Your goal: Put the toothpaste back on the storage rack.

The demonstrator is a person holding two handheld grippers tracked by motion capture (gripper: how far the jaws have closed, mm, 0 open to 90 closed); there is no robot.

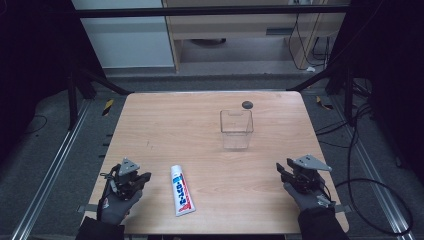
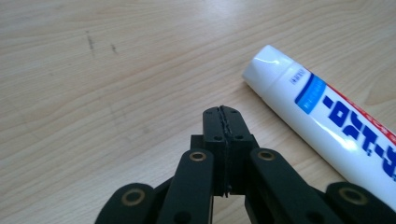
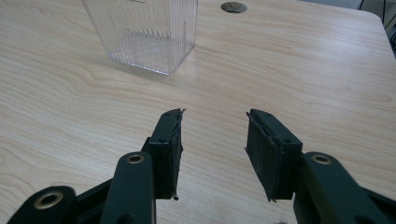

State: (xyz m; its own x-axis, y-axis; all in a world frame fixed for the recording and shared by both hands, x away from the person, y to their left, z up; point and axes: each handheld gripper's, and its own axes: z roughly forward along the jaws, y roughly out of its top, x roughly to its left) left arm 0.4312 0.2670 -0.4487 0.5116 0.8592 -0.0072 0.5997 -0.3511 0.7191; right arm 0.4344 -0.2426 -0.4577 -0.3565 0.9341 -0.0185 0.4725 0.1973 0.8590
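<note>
Resting near the front edge of the wooden table (image 1: pixel 165 125), your left gripper (image 1: pixel 131 181) has its jaws pressed fully together with nothing between them; in the left gripper view the two black pads meet along a thin seam just above the bare wood. Just beside it, to its right, lies the toothpaste tube (image 1: pixel 182 190), flat on the table with its white cap end pointing away from you and its crimped end toward the front edge. The tube is close to your left gripper but not touching it.

Your right gripper (image 1: pixel 295 172) sits near the table's front right corner, well apart from the tube. Its jaws stand clearly parted, and between them you see only bare wood, so they hold nothing. Ahead of it stands a clear ribbed plastic container (image 1: pixel 236 129), upright and empty, with a small dark round disc (image 1: pixel 247 104) on the table beyond it
</note>
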